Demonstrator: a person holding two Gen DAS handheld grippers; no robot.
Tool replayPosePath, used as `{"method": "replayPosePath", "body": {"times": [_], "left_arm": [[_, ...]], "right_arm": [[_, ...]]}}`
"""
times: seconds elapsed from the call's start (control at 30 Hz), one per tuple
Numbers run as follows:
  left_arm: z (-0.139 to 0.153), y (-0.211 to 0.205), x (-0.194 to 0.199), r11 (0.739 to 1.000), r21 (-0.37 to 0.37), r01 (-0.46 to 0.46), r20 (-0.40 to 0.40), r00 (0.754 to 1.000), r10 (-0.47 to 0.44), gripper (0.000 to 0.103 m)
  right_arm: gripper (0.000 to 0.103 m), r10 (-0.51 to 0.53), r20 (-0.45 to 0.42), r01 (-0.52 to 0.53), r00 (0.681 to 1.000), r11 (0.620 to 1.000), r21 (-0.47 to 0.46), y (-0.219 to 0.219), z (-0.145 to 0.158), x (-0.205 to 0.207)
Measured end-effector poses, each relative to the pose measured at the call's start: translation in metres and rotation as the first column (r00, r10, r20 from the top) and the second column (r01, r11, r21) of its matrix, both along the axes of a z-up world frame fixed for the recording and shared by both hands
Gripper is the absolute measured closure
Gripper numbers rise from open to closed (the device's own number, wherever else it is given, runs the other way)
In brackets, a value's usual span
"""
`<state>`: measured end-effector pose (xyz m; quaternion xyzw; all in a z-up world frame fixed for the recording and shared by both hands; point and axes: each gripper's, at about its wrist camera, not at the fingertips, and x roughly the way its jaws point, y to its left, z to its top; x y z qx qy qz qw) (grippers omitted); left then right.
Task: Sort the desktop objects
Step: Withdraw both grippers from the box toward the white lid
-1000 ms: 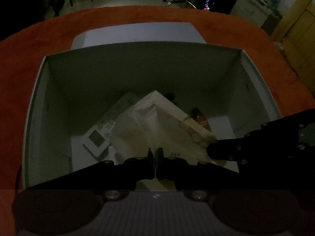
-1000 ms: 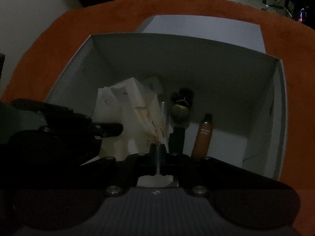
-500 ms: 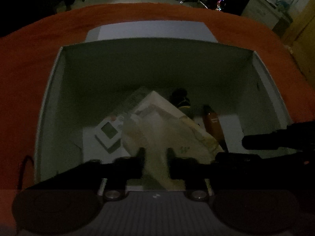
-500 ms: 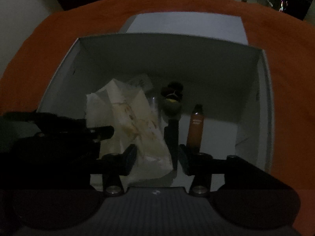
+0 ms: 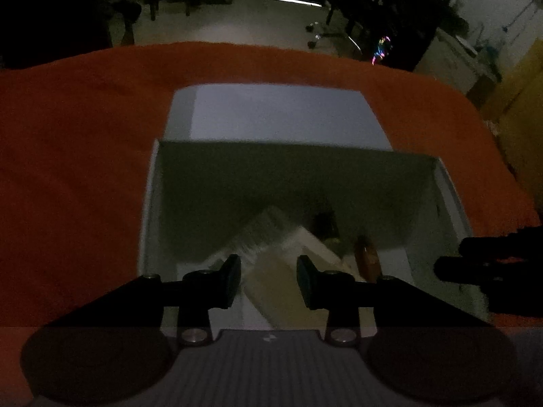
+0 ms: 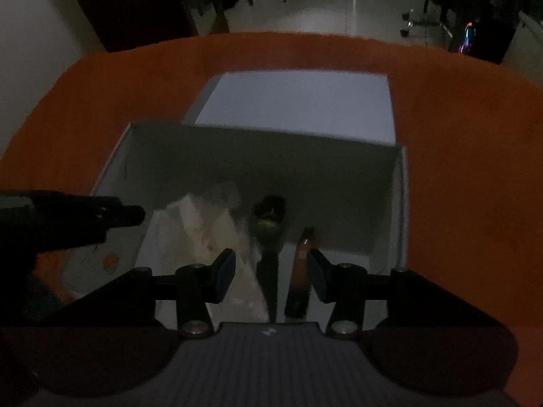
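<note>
An open white box (image 5: 149, 210) (image 6: 402, 203) stands on the orange tablecloth. In it lie a crumpled cream paper (image 5: 281, 271) (image 6: 203, 234), a dark brush-like item (image 6: 269, 217) and a brown tube (image 5: 366, 261) (image 6: 302, 271). My left gripper (image 5: 269, 281) hovers open above the paper, holding nothing. Over the brush handle and the tube, my right gripper (image 6: 271, 278) is also open and empty. Each gripper shows in the other's view, the right gripper (image 5: 475, 264) at the box's right wall and the left gripper (image 6: 101, 213) at its left wall.
The box's pale lid (image 5: 278, 118) (image 6: 295, 101) lies flat just behind the box. The orange tablecloth (image 5: 68, 169) spreads on both sides. Beyond the table's far edge is a dim floor with chairs and furniture.
Both grippers were shut on the paper's edge; they have opened and let it go. Both have risen, so the box looks smaller and lower in each view.
</note>
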<state>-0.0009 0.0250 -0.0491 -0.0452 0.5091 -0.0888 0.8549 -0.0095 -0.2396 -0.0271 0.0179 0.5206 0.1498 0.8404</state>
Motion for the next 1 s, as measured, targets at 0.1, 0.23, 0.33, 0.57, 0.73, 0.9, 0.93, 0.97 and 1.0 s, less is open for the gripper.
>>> {"method": "replayPosePath", "body": {"times": [0.1, 0.23, 0.33, 0.57, 0.73, 0.9, 0.93, 0.97, 1.0], "left_arm": [[0.012, 0.010, 0.013, 1.000, -0.008, -0.023, 0.023, 0.999, 0.023, 0.071], [0.021, 0.018, 0.032, 0.999, 0.006, -0.037, 0.035, 0.999, 0.037, 0.071], [0.024, 0.022, 0.049, 0.999, 0.014, -0.043, 0.025, 0.999, 0.043, 0.071], [0.031, 0.029, 0.092, 0.997, 0.049, -0.052, 0.040, 0.998, 0.050, 0.066], [0.040, 0.036, 0.124, 0.993, 0.093, -0.073, 0.103, 0.993, 0.063, 0.053], [0.034, 0.039, 0.155, 0.990, 0.120, -0.077, 0.095, 0.993, 0.066, 0.053], [0.031, 0.039, 0.161, 0.989, 0.124, -0.079, 0.093, 0.993, 0.067, 0.053], [0.029, 0.040, 0.165, 0.989, 0.127, -0.082, 0.094, 0.993, 0.070, 0.053], [0.026, 0.040, 0.170, 0.988, 0.129, -0.081, 0.091, 0.993, 0.070, 0.053]], "right_arm": [[0.053, -0.015, 0.022, 0.016, 1.000, 1.000, -0.010, -0.007, 0.013, 0.010], [0.053, -0.037, 0.043, 0.038, 0.998, 0.999, -0.020, -0.015, 0.028, 0.028], [0.048, -0.058, 0.061, 0.060, 0.996, 0.998, -0.029, -0.021, 0.038, 0.045], [0.031, -0.116, 0.073, 0.111, 0.991, 0.992, 0.067, -0.042, 0.060, 0.086], [0.011, -0.221, 0.054, 0.208, 0.974, 0.961, 0.183, -0.076, 0.078, 0.124], [0.003, -0.285, 0.021, 0.273, 0.958, 0.936, 0.221, -0.106, 0.082, 0.169], [0.003, -0.276, 0.025, 0.265, 0.961, 0.942, 0.208, -0.109, 0.082, 0.177], [0.003, -0.269, 0.028, 0.259, 0.963, 0.946, 0.197, -0.111, 0.080, 0.183], [0.003, -0.267, 0.028, 0.257, 0.963, 0.948, 0.188, -0.112, 0.078, 0.188]]}}
